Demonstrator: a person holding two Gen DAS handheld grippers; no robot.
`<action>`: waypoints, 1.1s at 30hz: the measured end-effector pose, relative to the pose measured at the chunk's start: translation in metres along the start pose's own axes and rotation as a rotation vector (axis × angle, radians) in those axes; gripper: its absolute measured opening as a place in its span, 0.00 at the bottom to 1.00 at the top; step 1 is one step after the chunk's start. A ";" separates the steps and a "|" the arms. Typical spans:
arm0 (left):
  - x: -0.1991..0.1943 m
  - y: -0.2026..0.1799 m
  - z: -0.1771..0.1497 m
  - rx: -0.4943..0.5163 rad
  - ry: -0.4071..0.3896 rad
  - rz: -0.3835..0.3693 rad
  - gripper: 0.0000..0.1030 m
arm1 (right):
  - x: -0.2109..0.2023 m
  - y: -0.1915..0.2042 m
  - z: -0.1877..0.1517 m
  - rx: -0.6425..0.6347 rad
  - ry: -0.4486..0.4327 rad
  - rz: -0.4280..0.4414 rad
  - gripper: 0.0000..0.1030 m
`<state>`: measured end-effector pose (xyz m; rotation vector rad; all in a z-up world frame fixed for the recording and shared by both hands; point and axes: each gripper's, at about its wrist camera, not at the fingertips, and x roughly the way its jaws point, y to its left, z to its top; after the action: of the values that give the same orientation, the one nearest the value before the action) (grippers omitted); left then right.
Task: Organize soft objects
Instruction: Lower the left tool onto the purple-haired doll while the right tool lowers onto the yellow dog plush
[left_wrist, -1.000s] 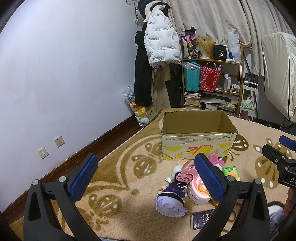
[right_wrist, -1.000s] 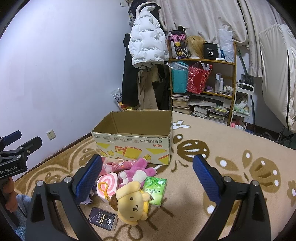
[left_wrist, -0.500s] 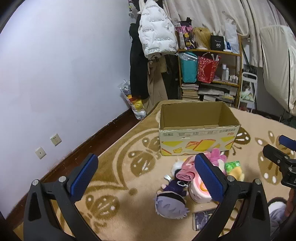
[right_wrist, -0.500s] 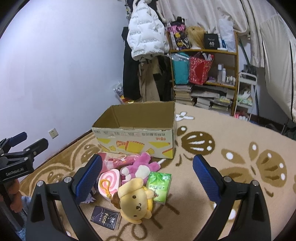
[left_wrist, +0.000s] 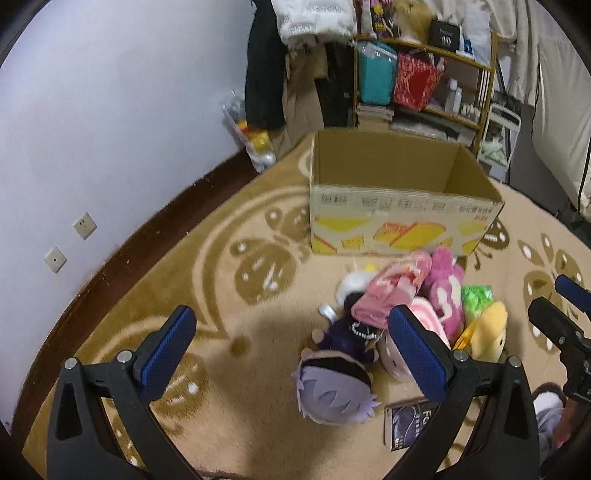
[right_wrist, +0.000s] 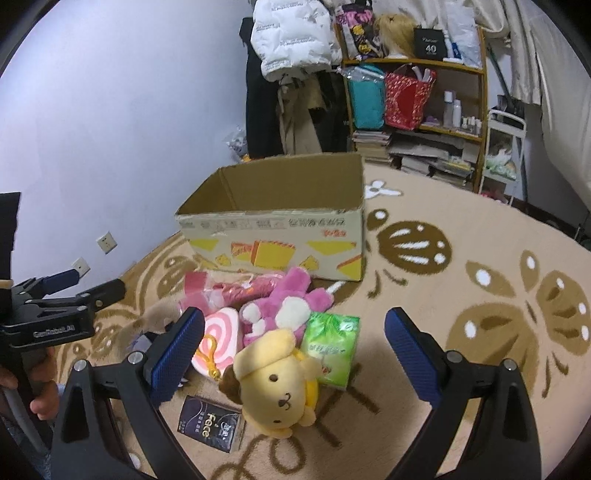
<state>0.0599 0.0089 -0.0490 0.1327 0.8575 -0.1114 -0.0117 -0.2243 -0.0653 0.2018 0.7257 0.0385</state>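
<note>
Left wrist view takes in a tan carpet (left_wrist: 229, 206) with brown butterfly patterns, running up to a pale wall (left_wrist: 110, 110) with a dark baseboard. At the far end stands a wooden shelf (right_wrist: 413, 122) packed with bags, bottles and stacked books, with coats hanging beside it.

On the carpet sits an open cardboard box (left_wrist: 399, 218), its flaps up and its inside bare as far as the views show. Just in front of it lies the pile of soft things, all on the carpet and none in the box. A pink plush (right_wrist: 284, 306) lies nearest the box, partly over a folded pink cloth (right_wrist: 221, 291). A yellow dog plush (right_wrist: 275, 384) lies closest to the right wrist camera, touching a green tissue pack (right_wrist: 332, 347) on one side and a pink swirl cushion (right_wrist: 219, 339) on the other. A doll with pale purple hair (left_wrist: 332, 391) lies face down at the left edge of the pile, and a small dark pack (right_wrist: 208, 428) (printed "Face") lies flat beside the dog.

Left gripper (left_wrist: 295, 354) hangs above the carpet with its blue pads spread wide, holding nothing. Right gripper (right_wrist: 291, 350) is likewise spread wide and empty, poised over the dog plush and tissue pack.
</note>
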 end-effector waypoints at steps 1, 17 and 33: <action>0.004 -0.001 -0.001 0.005 0.018 -0.005 1.00 | 0.002 0.001 -0.001 -0.005 0.007 0.000 0.99; 0.072 -0.018 -0.024 0.035 0.293 -0.025 1.00 | 0.053 0.008 -0.025 -0.048 0.217 0.031 0.79; 0.111 -0.041 -0.046 0.154 0.385 0.035 0.92 | 0.071 0.005 -0.034 -0.012 0.311 0.052 0.63</action>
<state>0.0917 -0.0287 -0.1659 0.3205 1.2302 -0.1209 0.0190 -0.2056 -0.1361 0.2052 1.0295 0.1260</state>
